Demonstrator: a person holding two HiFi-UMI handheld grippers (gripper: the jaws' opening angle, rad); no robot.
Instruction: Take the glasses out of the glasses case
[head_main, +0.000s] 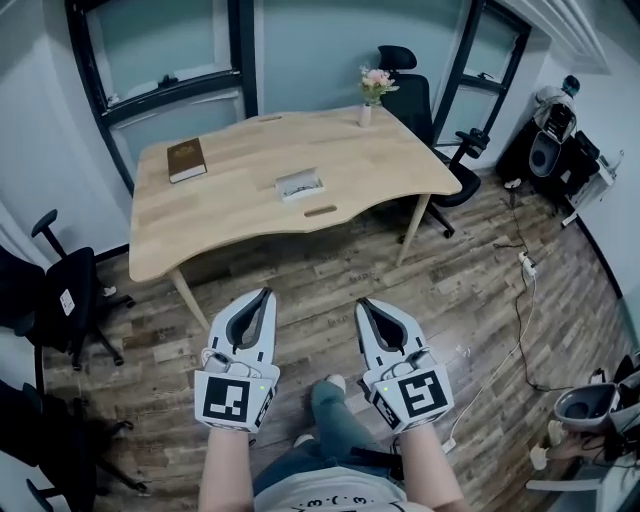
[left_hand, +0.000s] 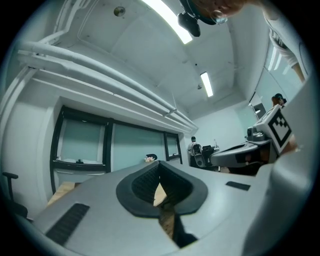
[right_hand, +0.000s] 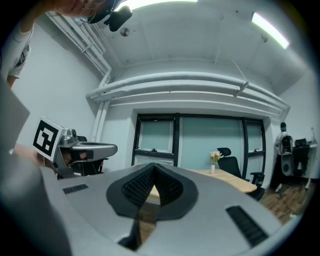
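A white glasses case (head_main: 299, 184) lies near the middle of the wooden table (head_main: 230, 215), lid open, its contents too small to make out. Both grippers hang over the wooden floor, well short of the table's near edge. My left gripper (head_main: 267, 292) points toward the table with its jaws together and nothing between them; its tips (left_hand: 159, 164) meet in the left gripper view. My right gripper (head_main: 361, 302) runs beside it, also shut and empty, with the jaws closed at the tip (right_hand: 152, 166) in the right gripper view. The table top (right_hand: 235, 180) shows ahead.
A brown book (head_main: 186, 159) lies at the table's far left, and a vase of pink flowers (head_main: 372, 95) stands at its far edge. Black office chairs stand behind the table (head_main: 420, 100) and at the left (head_main: 60, 290). A cable (head_main: 520, 320) runs across the floor at right.
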